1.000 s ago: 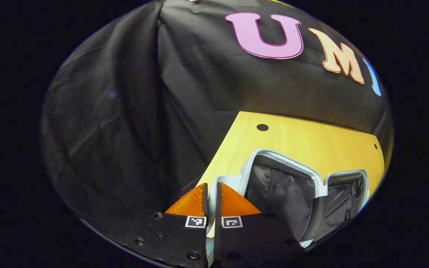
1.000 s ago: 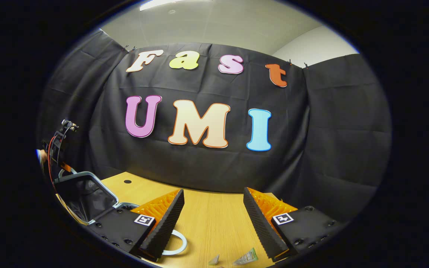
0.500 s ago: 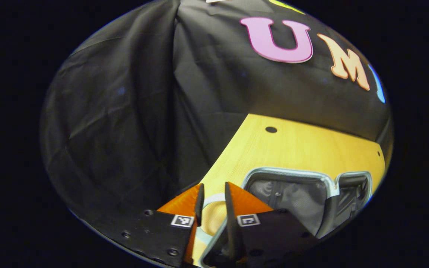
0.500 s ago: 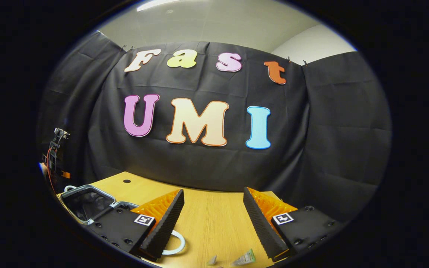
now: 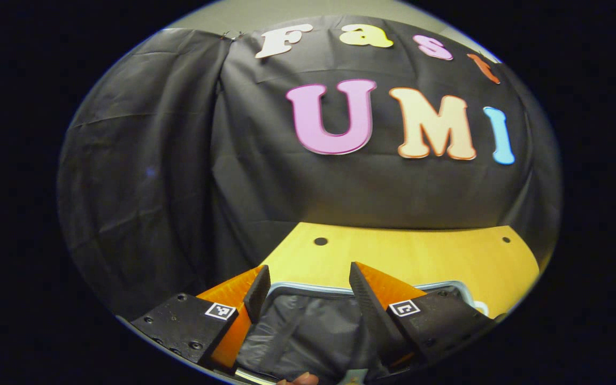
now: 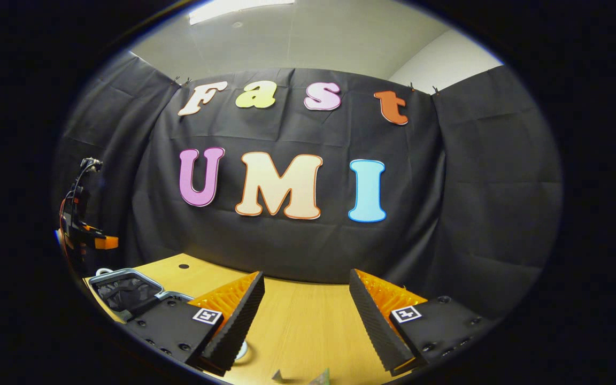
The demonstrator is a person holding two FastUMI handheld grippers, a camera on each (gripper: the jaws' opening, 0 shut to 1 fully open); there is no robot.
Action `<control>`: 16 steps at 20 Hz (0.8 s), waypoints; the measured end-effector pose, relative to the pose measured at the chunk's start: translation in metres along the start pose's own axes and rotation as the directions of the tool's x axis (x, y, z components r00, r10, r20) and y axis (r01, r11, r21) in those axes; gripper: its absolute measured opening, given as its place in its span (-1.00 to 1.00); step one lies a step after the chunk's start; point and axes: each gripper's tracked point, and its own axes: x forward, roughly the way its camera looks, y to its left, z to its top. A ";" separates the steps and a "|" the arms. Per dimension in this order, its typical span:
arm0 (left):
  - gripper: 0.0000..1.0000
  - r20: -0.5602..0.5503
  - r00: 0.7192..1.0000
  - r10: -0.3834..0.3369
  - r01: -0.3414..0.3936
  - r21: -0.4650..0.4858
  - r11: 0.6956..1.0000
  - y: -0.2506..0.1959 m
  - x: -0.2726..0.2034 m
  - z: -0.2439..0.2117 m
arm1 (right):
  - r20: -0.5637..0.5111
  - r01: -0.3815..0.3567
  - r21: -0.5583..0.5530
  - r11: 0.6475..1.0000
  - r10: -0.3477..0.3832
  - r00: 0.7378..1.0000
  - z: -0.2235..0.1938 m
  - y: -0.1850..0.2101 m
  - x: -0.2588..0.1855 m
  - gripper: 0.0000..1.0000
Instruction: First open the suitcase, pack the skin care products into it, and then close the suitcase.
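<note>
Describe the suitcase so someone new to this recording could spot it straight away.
Start at the wooden table in front of the black cloth wall. At the table's left end in the right gripper view lies the suitcase, flat and open. A pale rim around a dark fabric lining sets it apart from the small packets near the front edge.

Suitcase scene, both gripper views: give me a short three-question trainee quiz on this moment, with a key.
1. True or false: the suitcase lies open on the table.
2. Multiple choice: the left gripper is A) shut on a bottle, B) open above the suitcase lining, C) shut on the suitcase rim.
3. Fill in: in the right gripper view, the right gripper hangs open over bare ____.

Key: 1 true; 2 B; 3 table.
</note>
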 end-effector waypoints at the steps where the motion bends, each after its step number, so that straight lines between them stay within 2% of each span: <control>1: 0.77 0.011 1.000 -0.023 0.023 -0.020 1.000 -0.020 -0.006 0.005 | 0.003 -0.004 -0.003 1.000 0.004 1.000 -0.001 -0.007 -0.001 0.97; 2: 0.89 0.016 0.999 -0.039 0.040 -0.033 0.999 -0.039 -0.013 0.008 | 0.003 -0.006 -0.004 1.000 0.006 1.000 -0.001 -0.014 -0.003 0.97; 3: 0.77 0.019 0.999 -0.050 0.050 -0.032 0.998 -0.055 -0.020 0.008 | 0.001 -0.012 -0.001 1.000 0.012 1.000 -0.003 -0.022 -0.006 0.97; 8: 0.77 0.044 0.992 -0.115 0.113 0.028 0.993 -0.127 -0.054 0.013 | -0.001 -0.012 0.010 1.000 0.012 1.000 -0.008 -0.064 -0.013 0.97; 12: 0.77 0.050 0.974 -0.222 0.219 0.057 0.974 -0.201 -0.082 -0.001 | 0.031 -0.017 0.056 0.998 0.015 0.999 -0.011 -0.090 -0.016 0.99; 14: 0.77 0.025 0.959 -0.282 0.280 0.067 0.958 -0.238 -0.092 -0.020 | 0.028 -0.009 0.065 0.998 0.007 1.000 -0.016 -0.103 -0.015 0.96; 16: 0.78 -0.007 0.942 -0.336 0.335 0.082 0.938 -0.273 -0.105 -0.041 | 0.019 -0.031 0.072 0.997 0.030 0.999 -0.021 -0.105 -0.019 0.97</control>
